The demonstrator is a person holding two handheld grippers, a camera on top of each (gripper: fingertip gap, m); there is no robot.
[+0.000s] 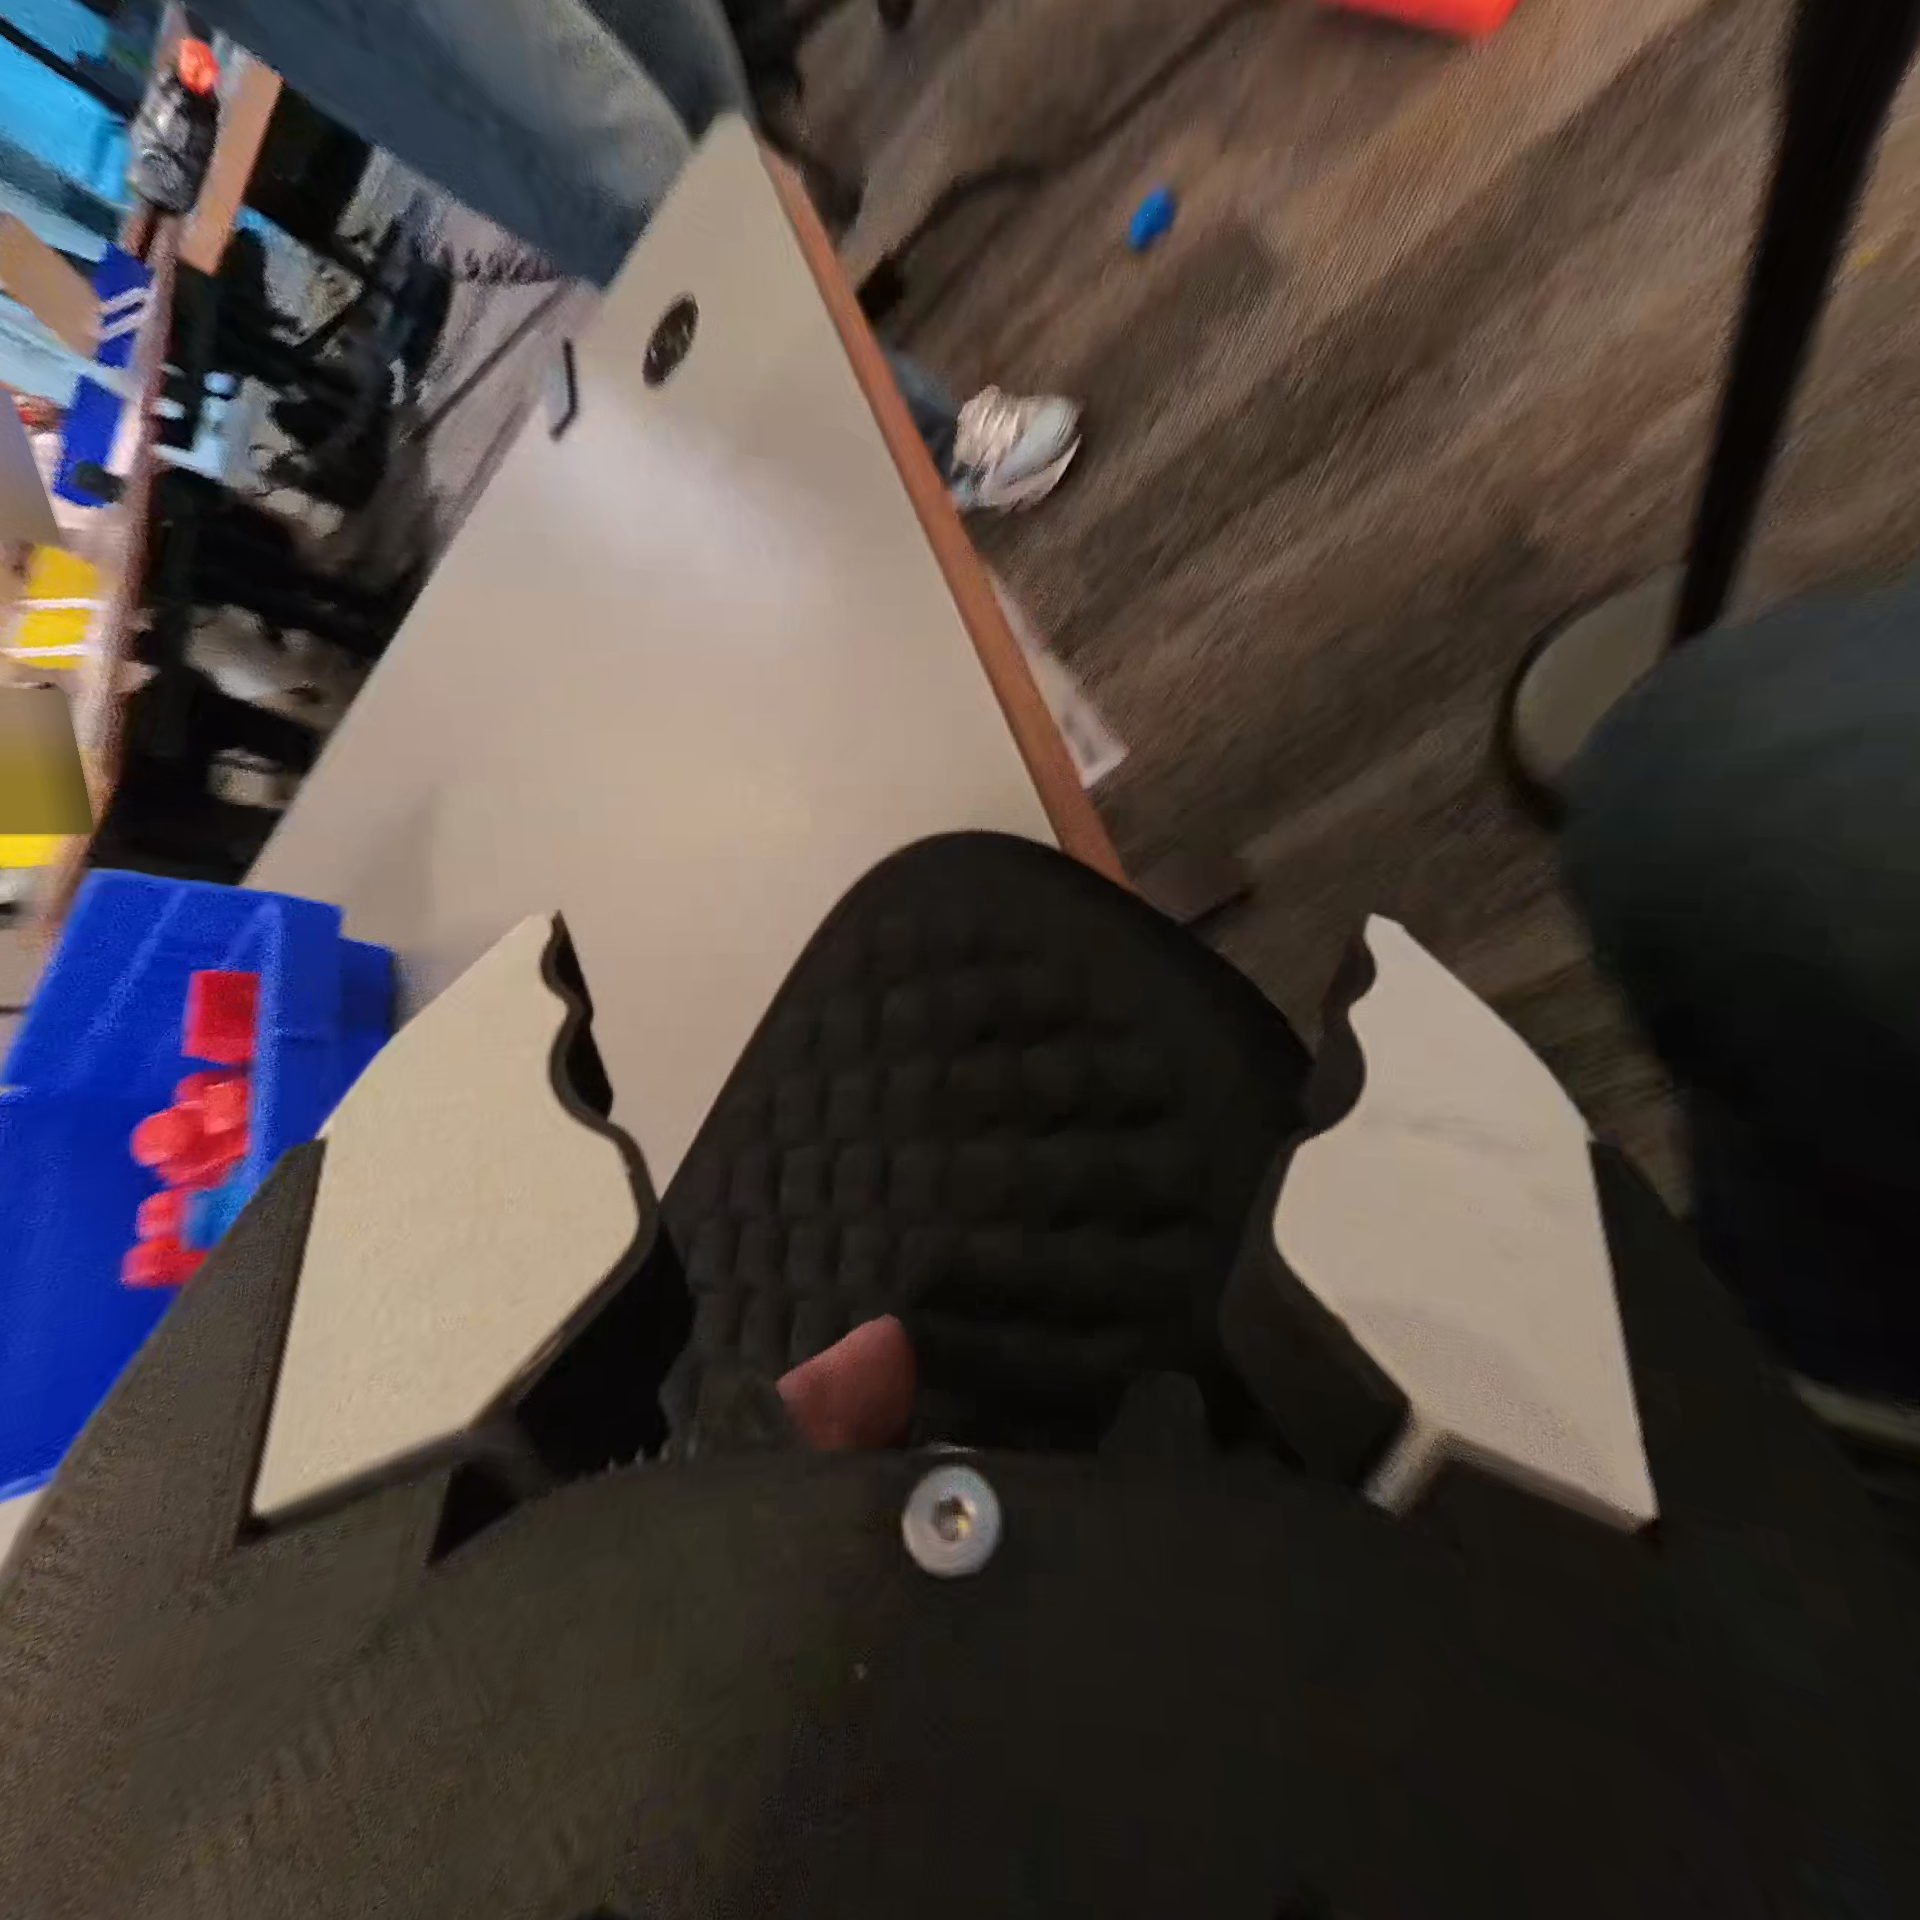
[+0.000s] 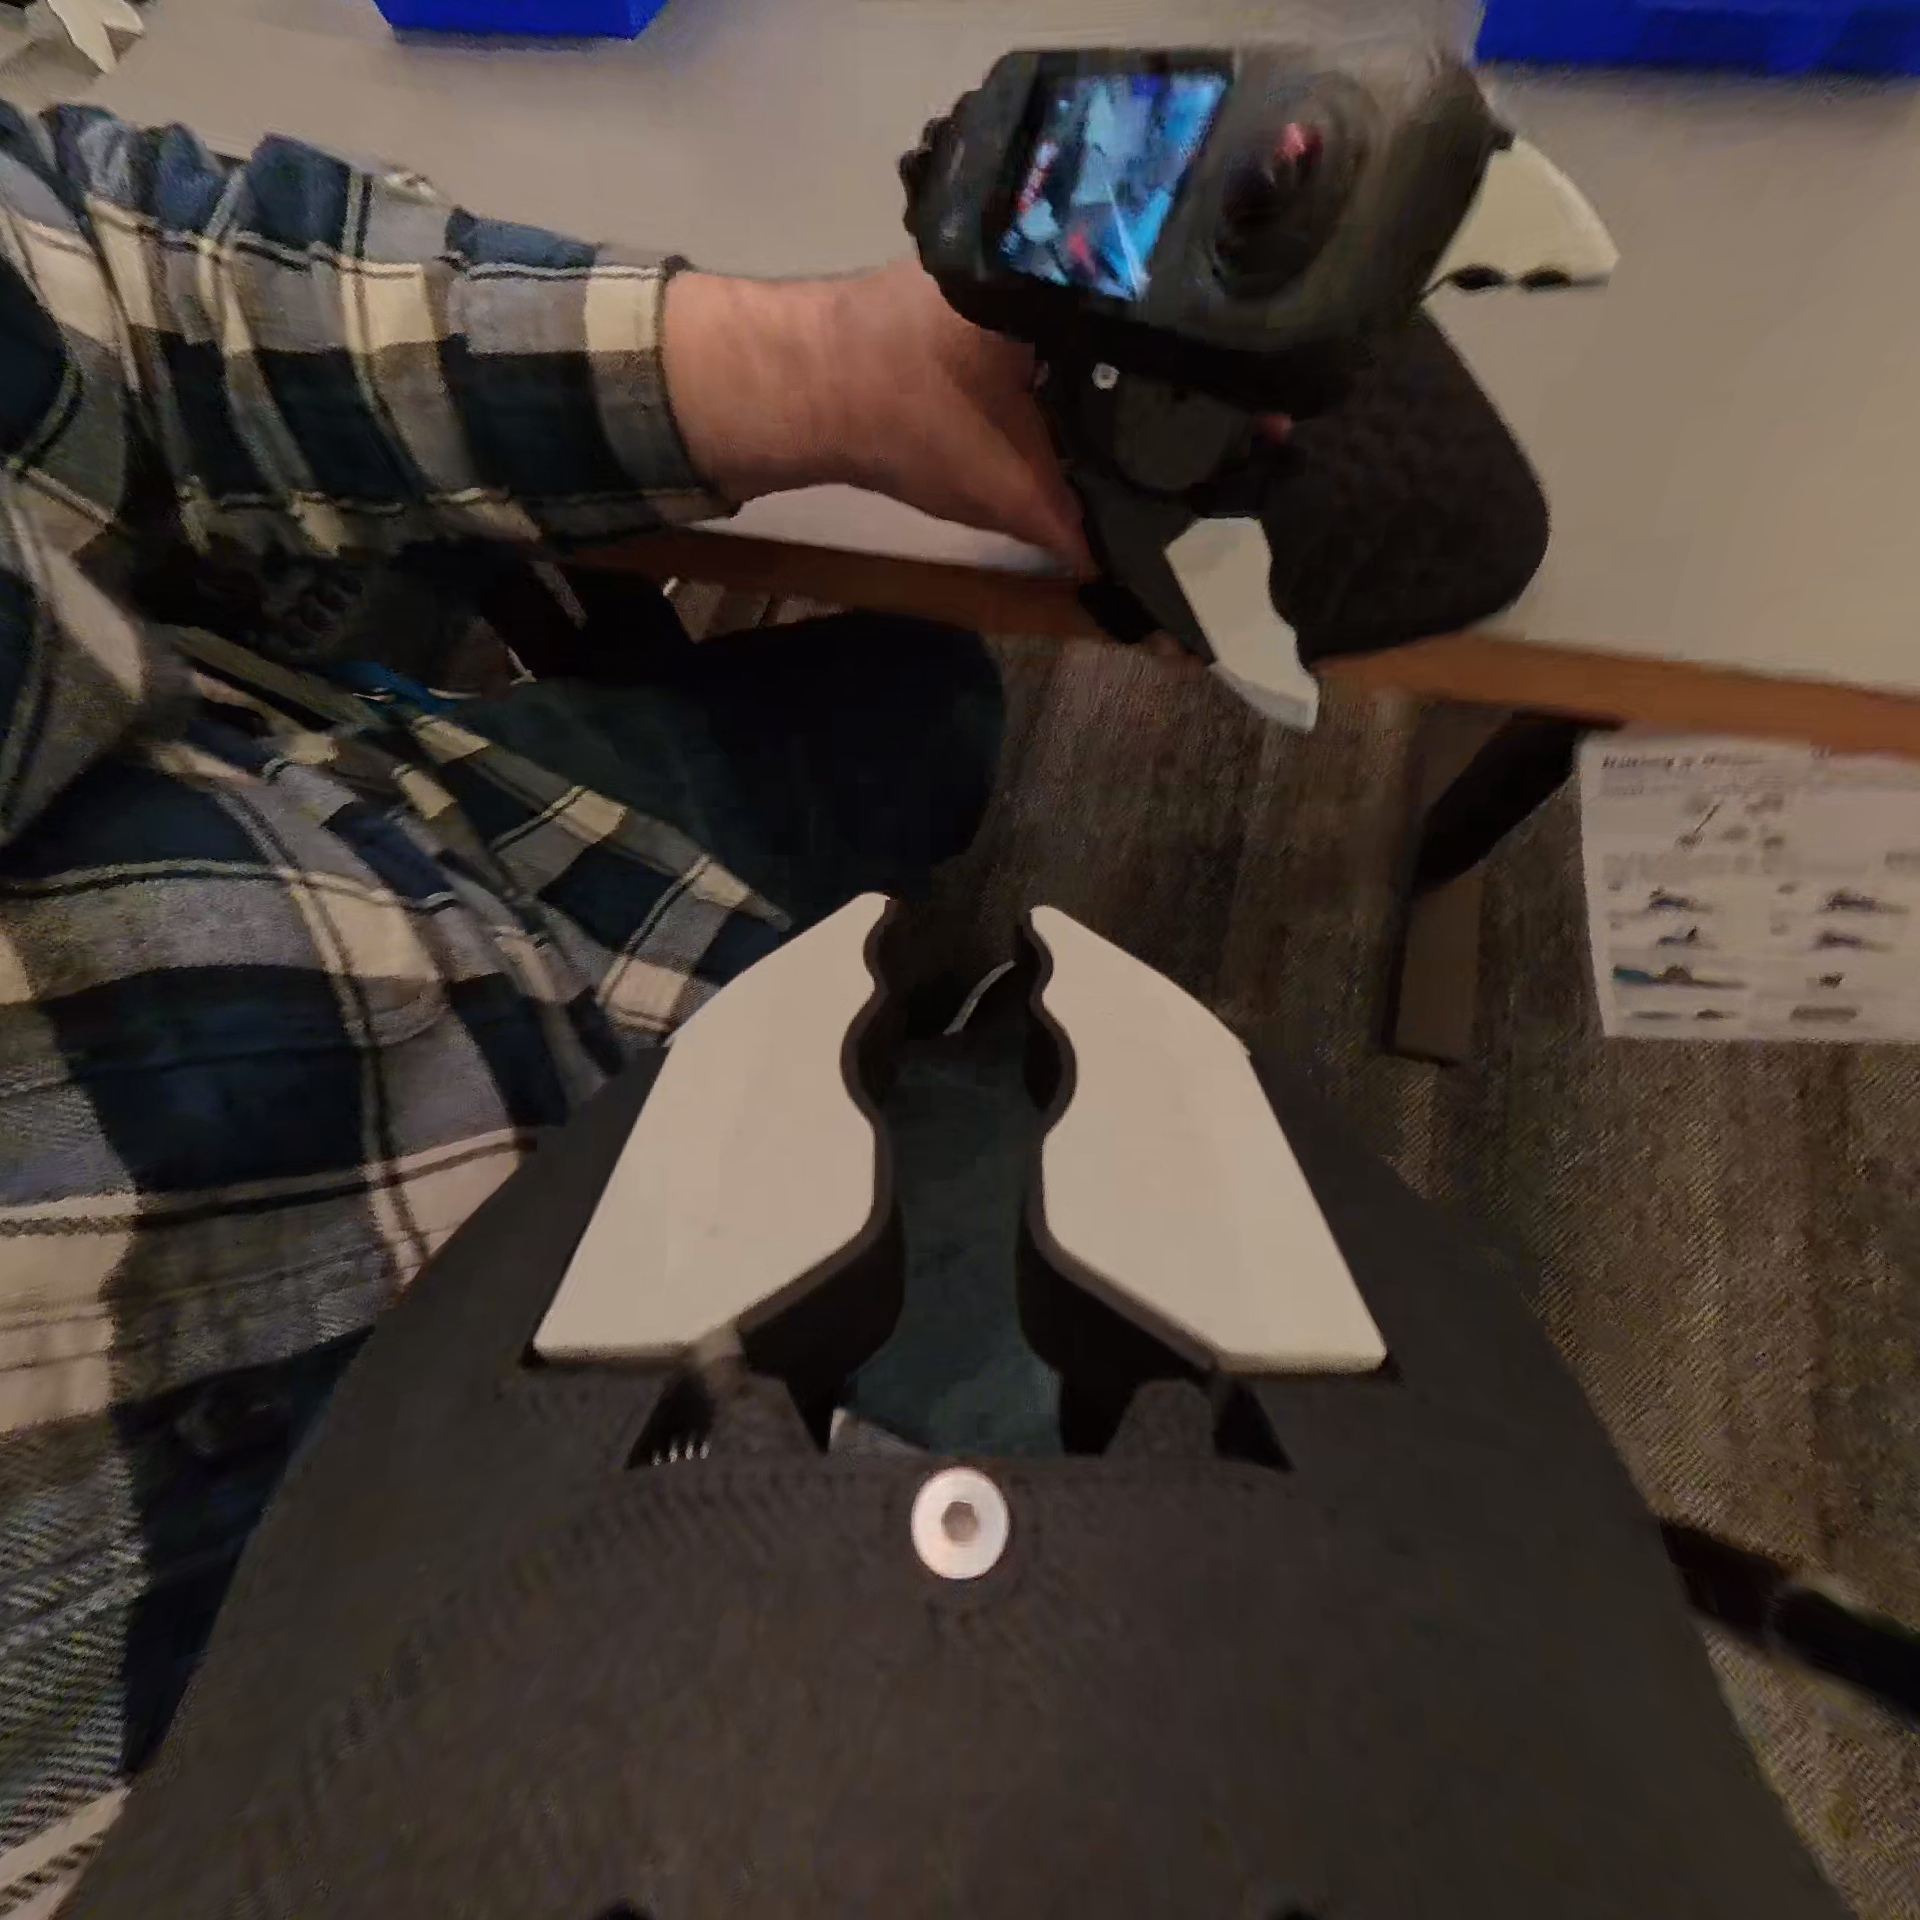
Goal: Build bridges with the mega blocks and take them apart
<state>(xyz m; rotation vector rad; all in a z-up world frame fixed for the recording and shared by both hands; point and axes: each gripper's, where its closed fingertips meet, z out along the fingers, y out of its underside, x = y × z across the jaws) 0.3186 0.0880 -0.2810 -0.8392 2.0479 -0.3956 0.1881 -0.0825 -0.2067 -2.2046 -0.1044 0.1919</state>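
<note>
- Left claw (image 1: 961, 925) spread wide, nothing between its fingers; hangs over the near edge of the desk (image 1: 665, 623).
- Right claw (image 2: 956, 920) narrowly parted, bare, off the desk, over carpet (image 2: 1558, 1247).
- Red blocks (image 1: 192, 1132) in blue bin (image 1: 114, 1039), left on desk.

Pale table (image 1: 665, 644), blue bin (image 1: 135, 1122) on it, carpet (image 1: 1351, 436)

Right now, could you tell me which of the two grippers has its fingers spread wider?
The left gripper: its fingers stand wide apart over the table edge, while the right gripper shows only a narrow gap.
</note>
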